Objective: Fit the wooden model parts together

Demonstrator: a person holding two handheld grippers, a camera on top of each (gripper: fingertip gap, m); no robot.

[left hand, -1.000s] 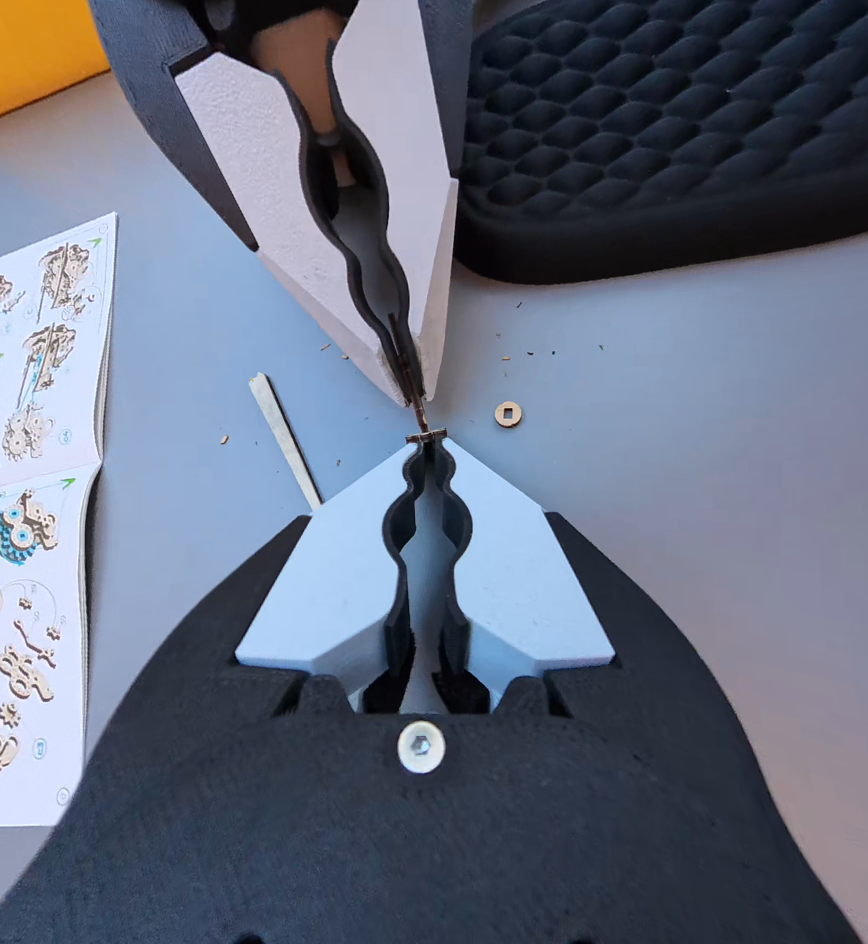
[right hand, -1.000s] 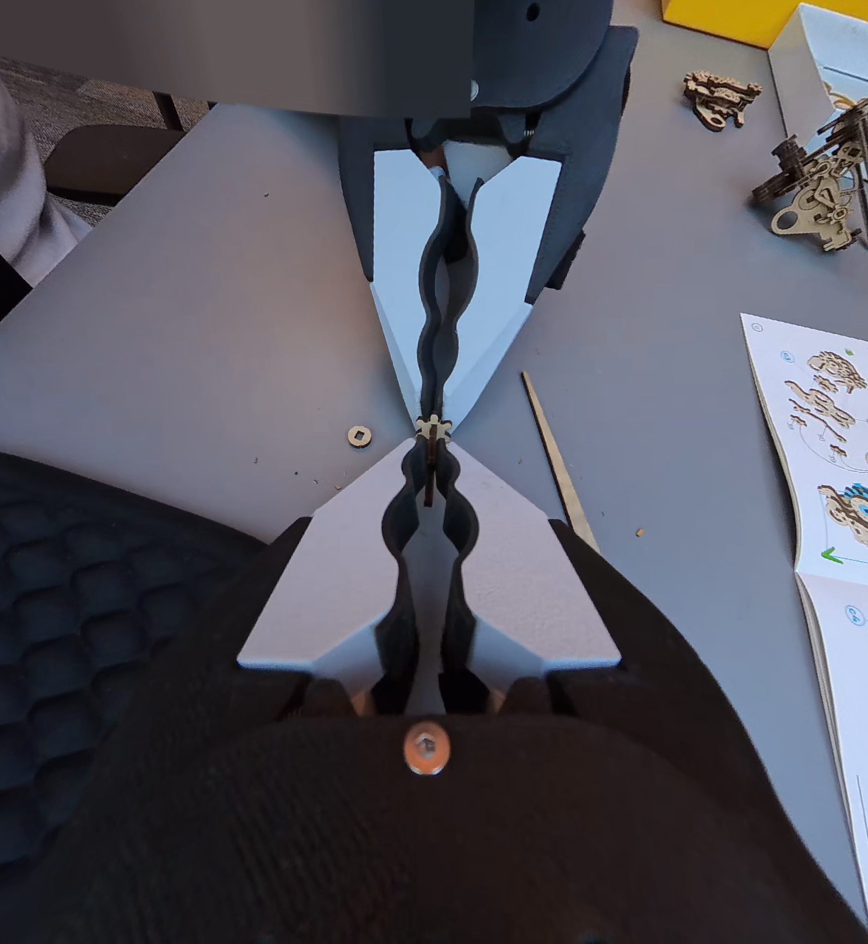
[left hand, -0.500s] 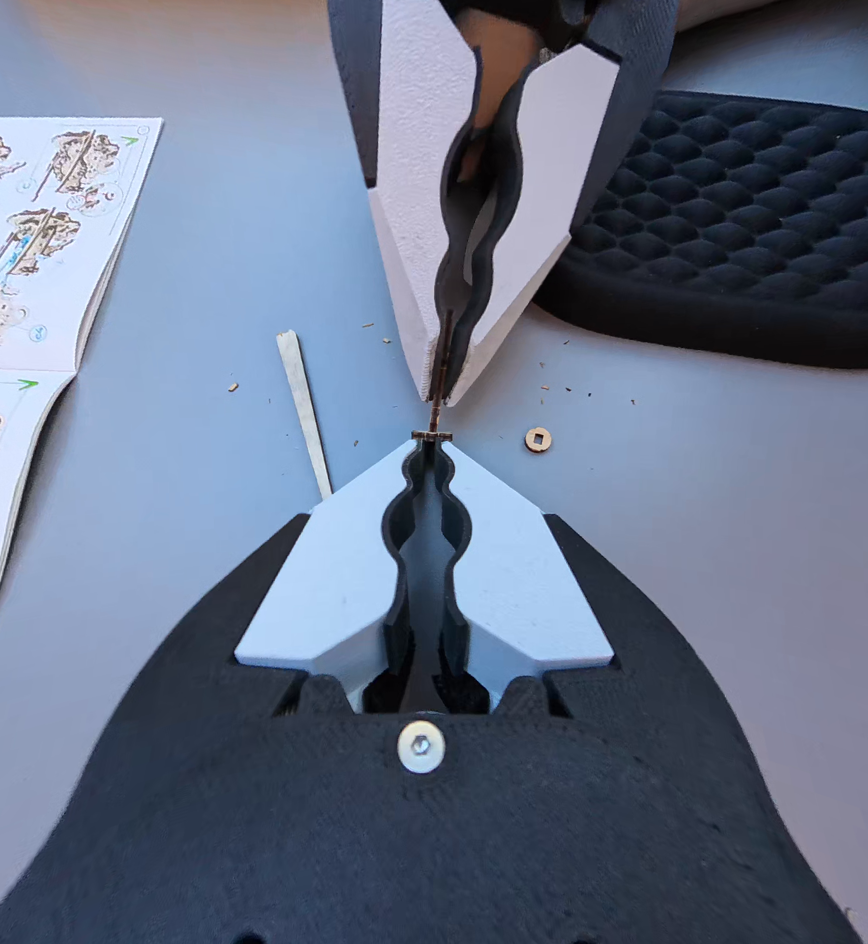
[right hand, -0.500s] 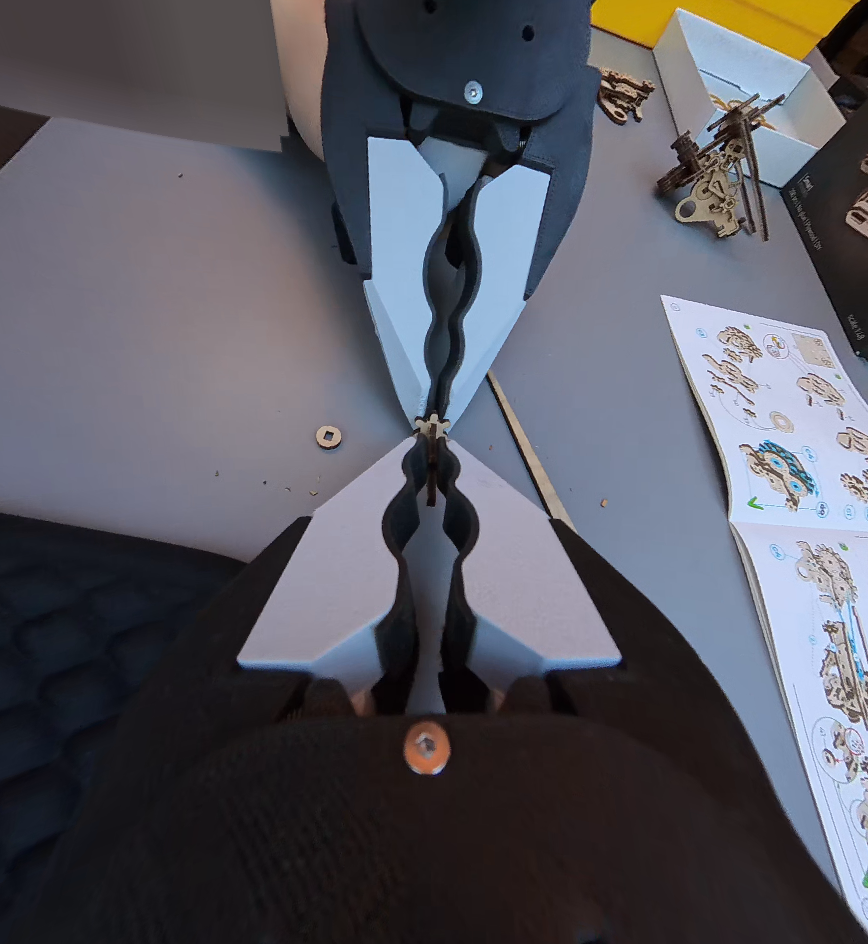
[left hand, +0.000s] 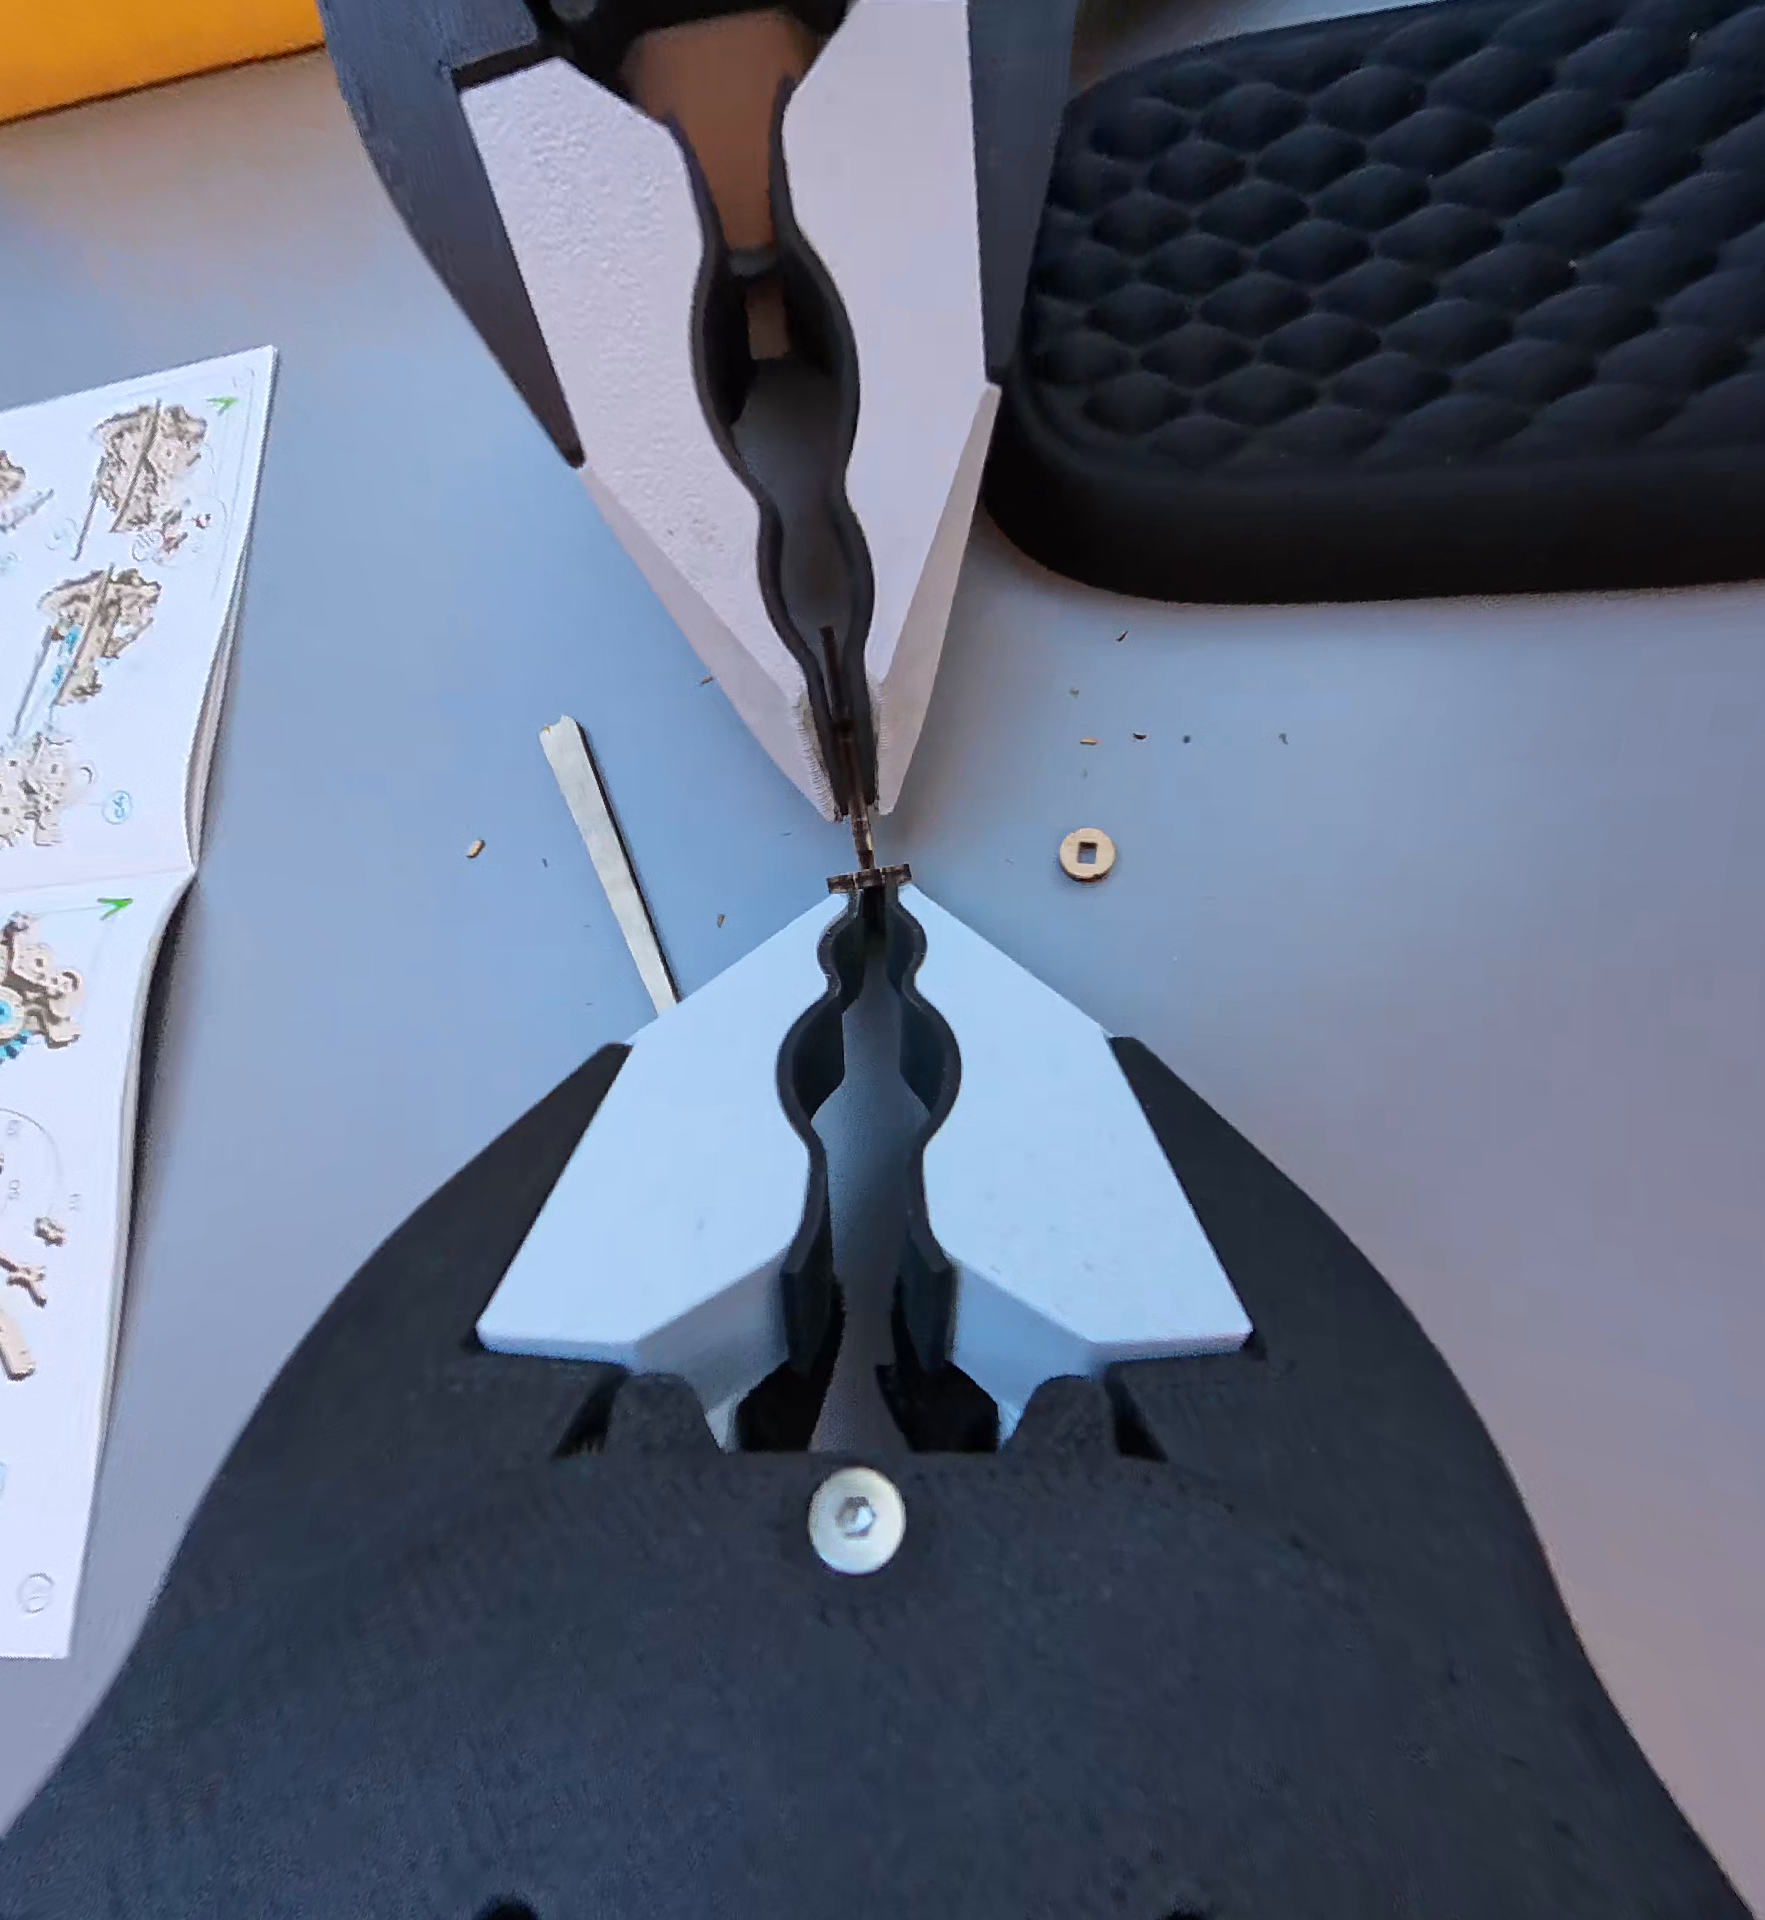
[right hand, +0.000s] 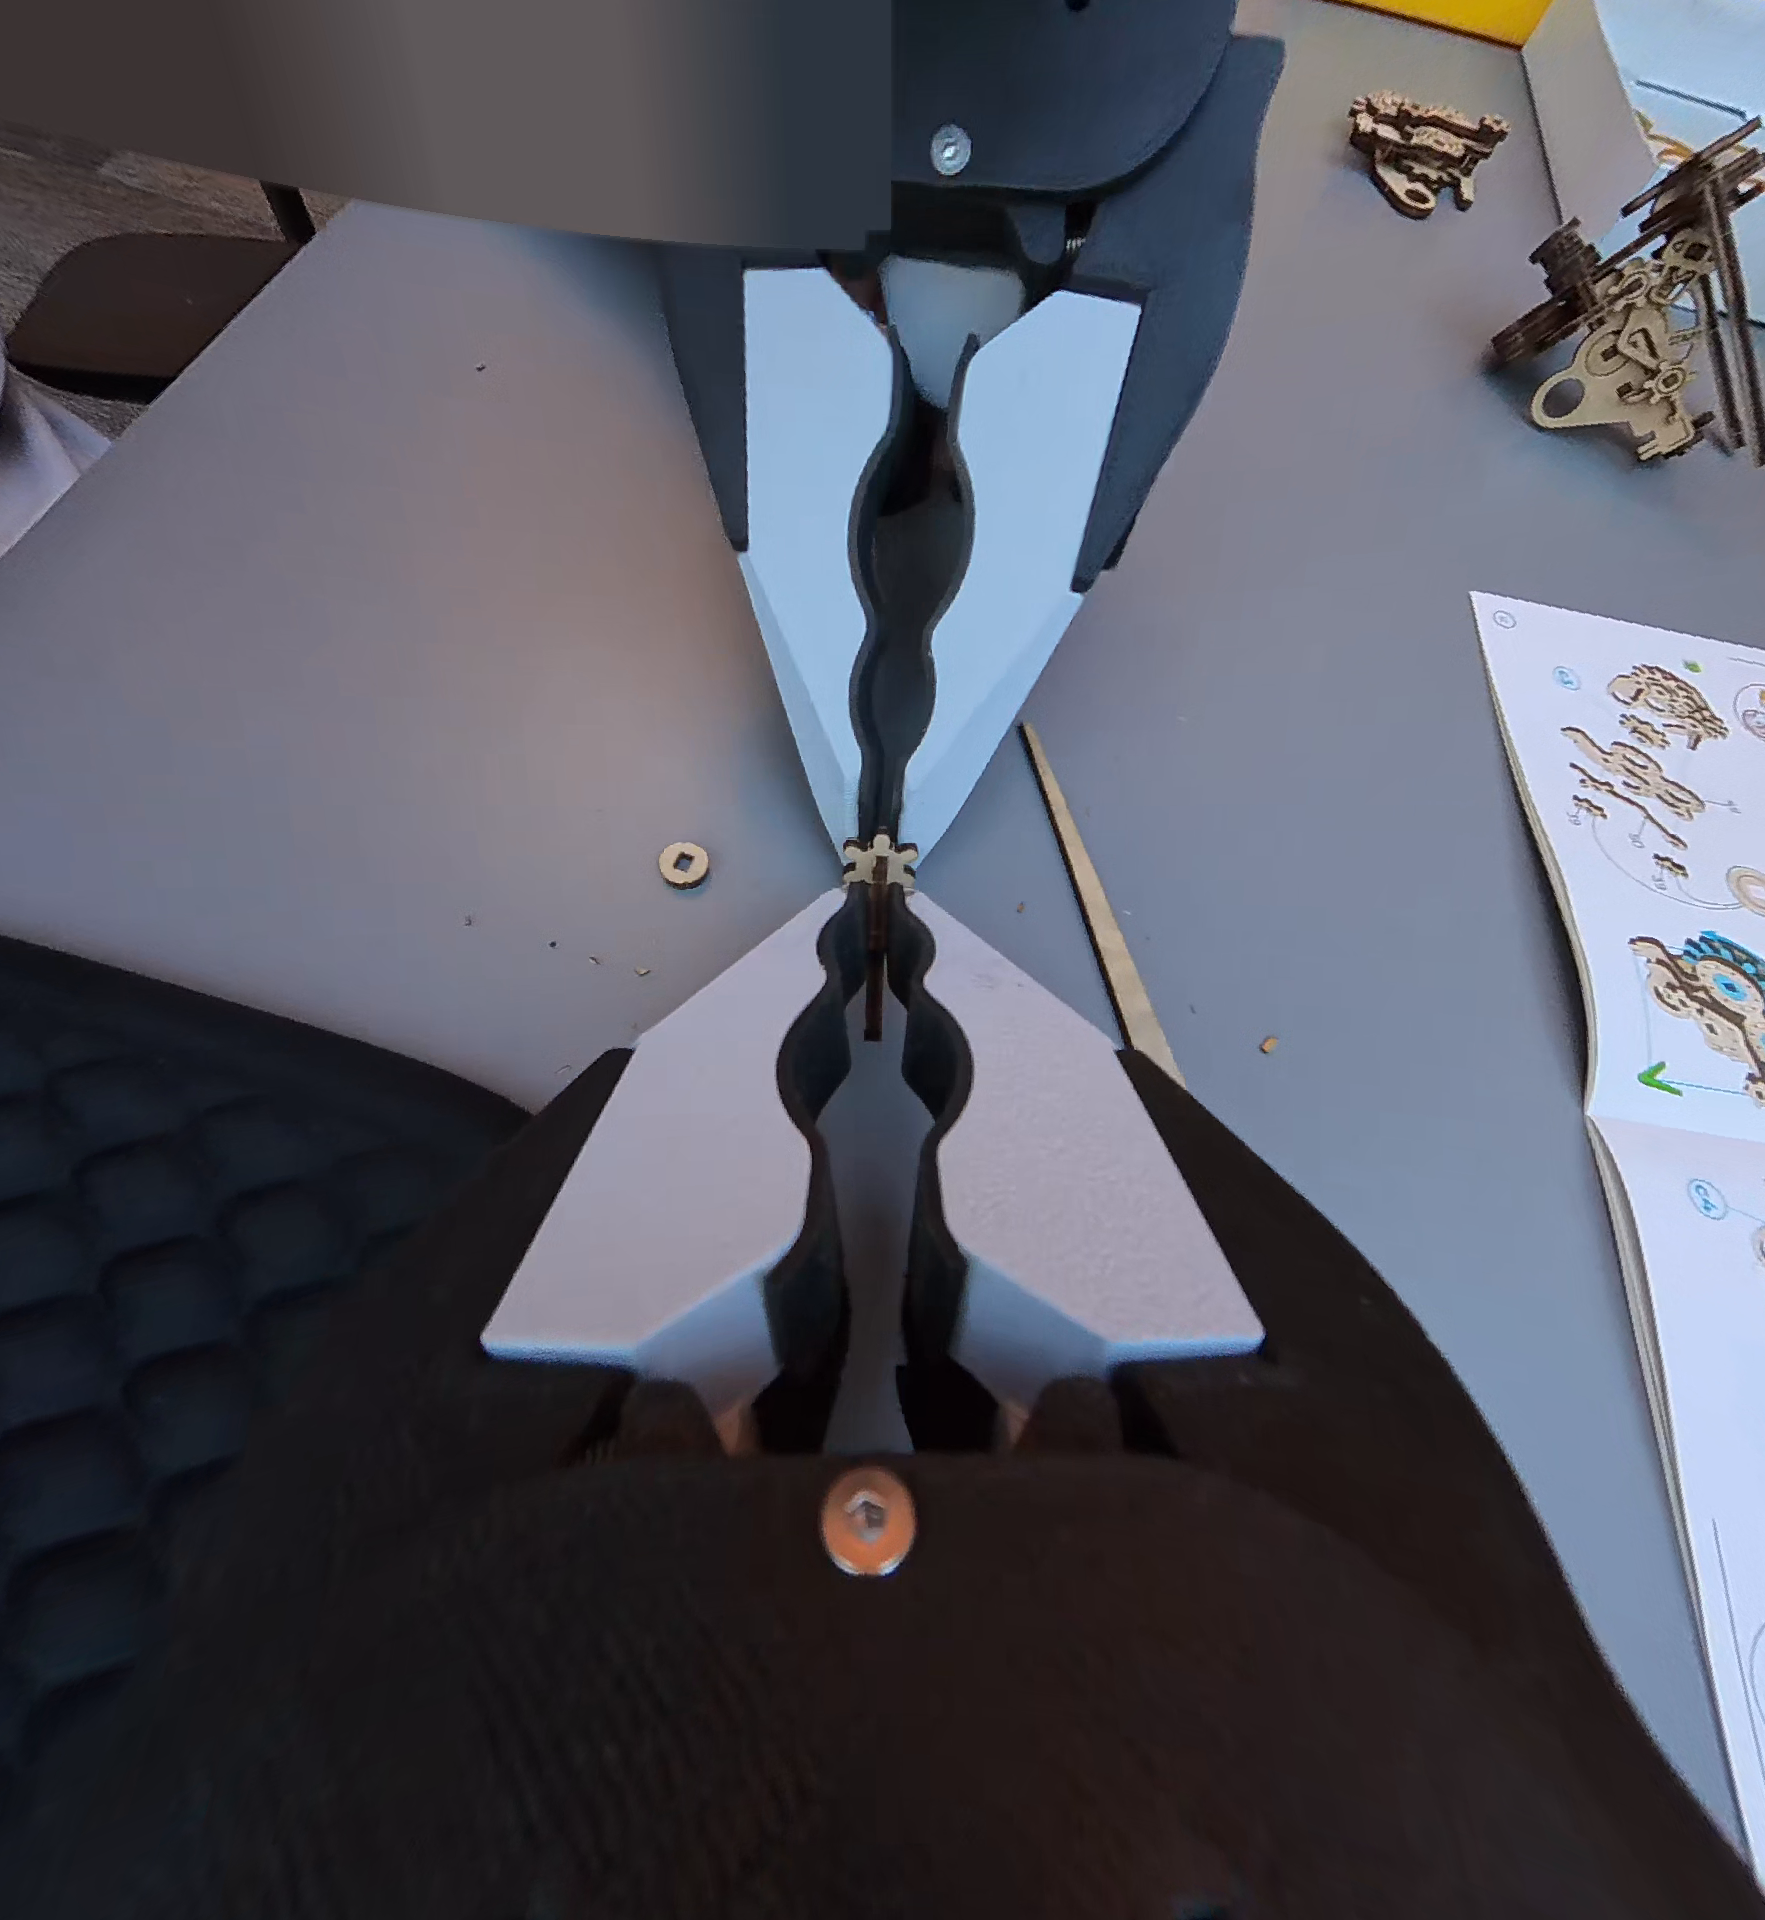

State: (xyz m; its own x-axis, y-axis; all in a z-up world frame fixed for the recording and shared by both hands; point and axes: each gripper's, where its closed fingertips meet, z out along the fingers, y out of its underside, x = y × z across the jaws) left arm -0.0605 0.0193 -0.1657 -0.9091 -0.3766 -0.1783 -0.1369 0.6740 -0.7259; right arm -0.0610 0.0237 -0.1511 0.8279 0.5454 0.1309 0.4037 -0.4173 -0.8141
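My left gripper (left hand: 865, 906) is shut on a small pale wooden cog (left hand: 865, 881), seen edge-on at its tips. My right gripper (right hand: 870, 916) is shut on a thin dark wooden pin (right hand: 871, 977) that runs back between its fingers. The two grippers face each other tip to tip just above the grey table (left hand: 1377, 1039). The pin's front end meets the middle of the cog (right hand: 880, 862). The right gripper (left hand: 857, 805) and the pin (left hand: 847, 727) also show in the left wrist view, and the left gripper (right hand: 880, 821) in the right wrist view.
A small wooden washer (left hand: 1087, 855) and a thin wooden strip (left hand: 608, 862) lie beside the tips. An open instruction booklet (right hand: 1688, 935) lies to one side, a black honeycomb cushion (left hand: 1429, 312) to the other. Assembled wooden models (right hand: 1626, 343) stand farther off by a white box.
Both grippers have stayed shut and tip to tip. The pair has swung and tilted over the table, so the background shifted. The pin's end still sits at the cog.
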